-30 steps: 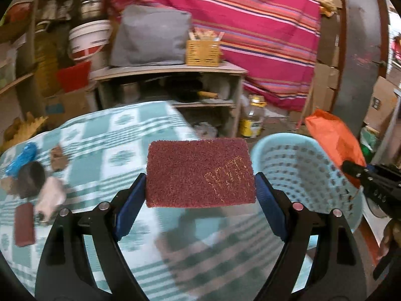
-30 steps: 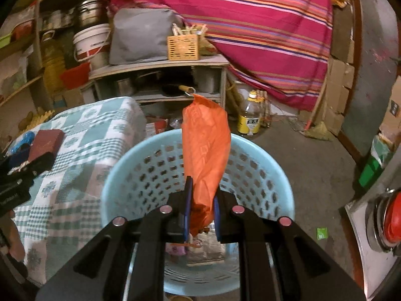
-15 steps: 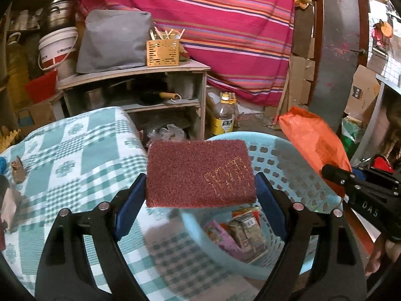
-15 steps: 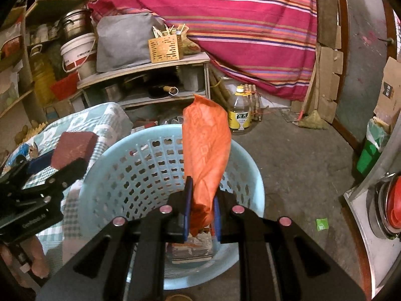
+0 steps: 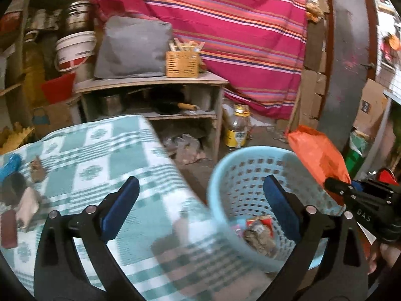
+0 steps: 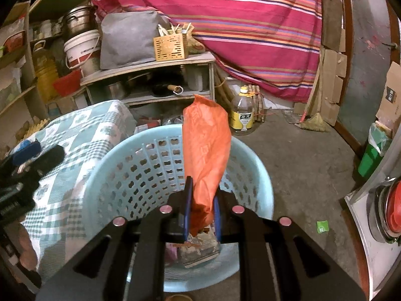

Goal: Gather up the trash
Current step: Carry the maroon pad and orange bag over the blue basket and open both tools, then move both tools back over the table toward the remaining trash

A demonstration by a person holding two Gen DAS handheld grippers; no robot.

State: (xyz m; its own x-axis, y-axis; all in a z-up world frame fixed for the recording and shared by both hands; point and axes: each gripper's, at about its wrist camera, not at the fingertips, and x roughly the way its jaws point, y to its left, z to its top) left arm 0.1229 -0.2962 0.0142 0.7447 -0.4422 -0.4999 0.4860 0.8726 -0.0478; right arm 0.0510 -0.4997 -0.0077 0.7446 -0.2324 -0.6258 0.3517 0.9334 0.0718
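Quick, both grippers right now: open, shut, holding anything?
Left gripper: open, holding nothing.
Right gripper: shut on the orange bag, above the blue basket.

Dim warm indoor light, heavy fisheye bending at edges — left view motion-blurred, right sharper.

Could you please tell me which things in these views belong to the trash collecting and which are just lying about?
Part of the job:
blue basket
orange bag, clamped in the right gripper
left gripper, open and holding nothing
scraps on the table

Just lying about:
oil bottle
white bucket
wicker box
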